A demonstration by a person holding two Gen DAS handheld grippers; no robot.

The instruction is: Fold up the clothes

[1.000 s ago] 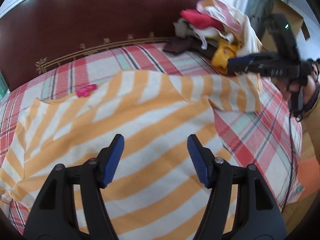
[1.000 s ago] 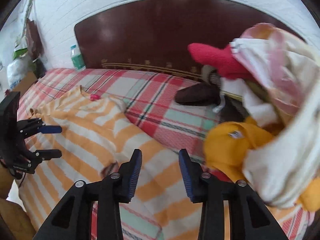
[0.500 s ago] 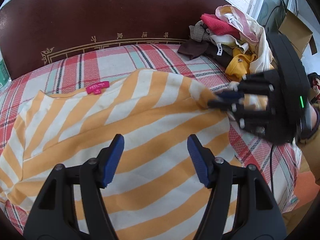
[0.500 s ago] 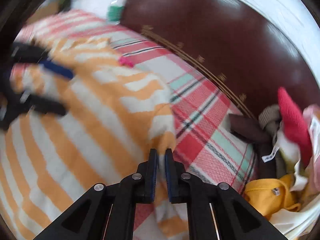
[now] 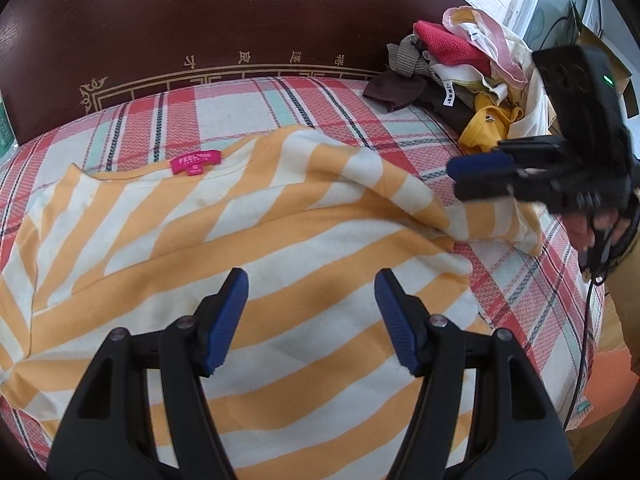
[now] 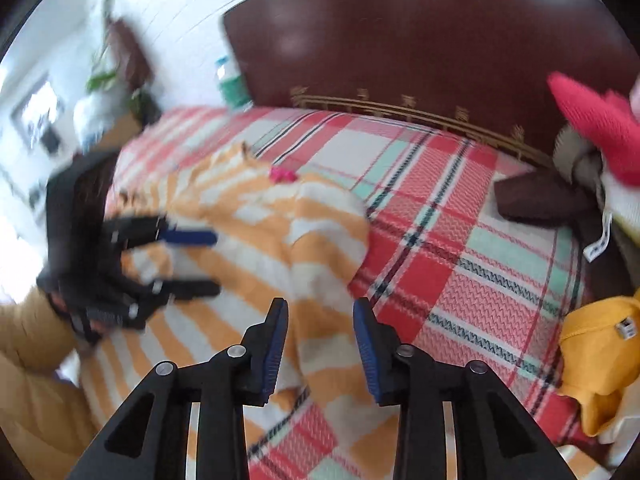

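Lying flat at frame centre for folding, the shirt (image 5: 256, 264) sits under the spread, empty left gripper (image 5: 311, 322) and right gripper (image 6: 320, 346).

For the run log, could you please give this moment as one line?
left hand-held gripper: open, over striped shirt | right hand-held gripper: open, at its sleeve edge | shirt: flat on plaid bed, unfolded

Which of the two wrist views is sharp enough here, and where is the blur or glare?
Left wrist view: sharp, the pink label on the striped shirt is readable; only the right hand-held gripper is slightly smeared. Right wrist view: motion-blurred, worst around the left hand-held gripper, with glare on the headboard.
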